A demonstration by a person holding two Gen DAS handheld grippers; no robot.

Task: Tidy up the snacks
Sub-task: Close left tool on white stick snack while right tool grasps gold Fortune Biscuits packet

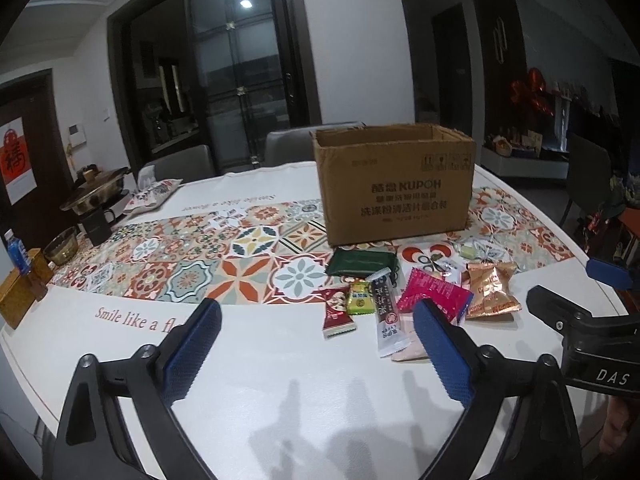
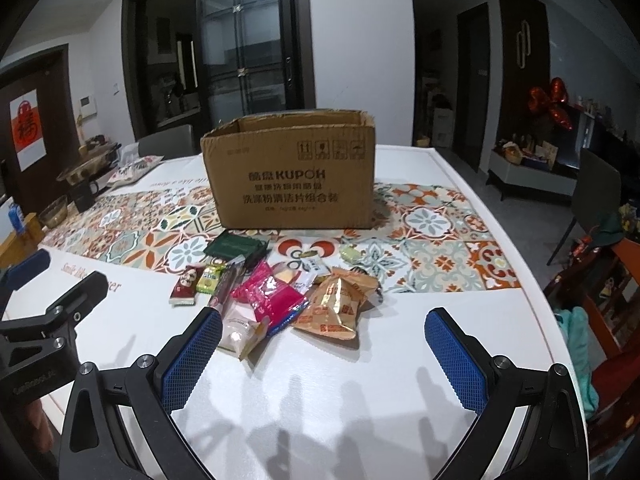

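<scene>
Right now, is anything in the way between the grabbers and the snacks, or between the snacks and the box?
Nothing visible. Bare table lies between both open grippers, left gripper and right gripper, and the snack pile. The open cardboard box stands right behind the pile.

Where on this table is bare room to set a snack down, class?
Free: the white strip between the grippers and the snack pile, and the tablecloth right of the gold packet. Crowded: the patch between the pile and the cardboard box.
</scene>
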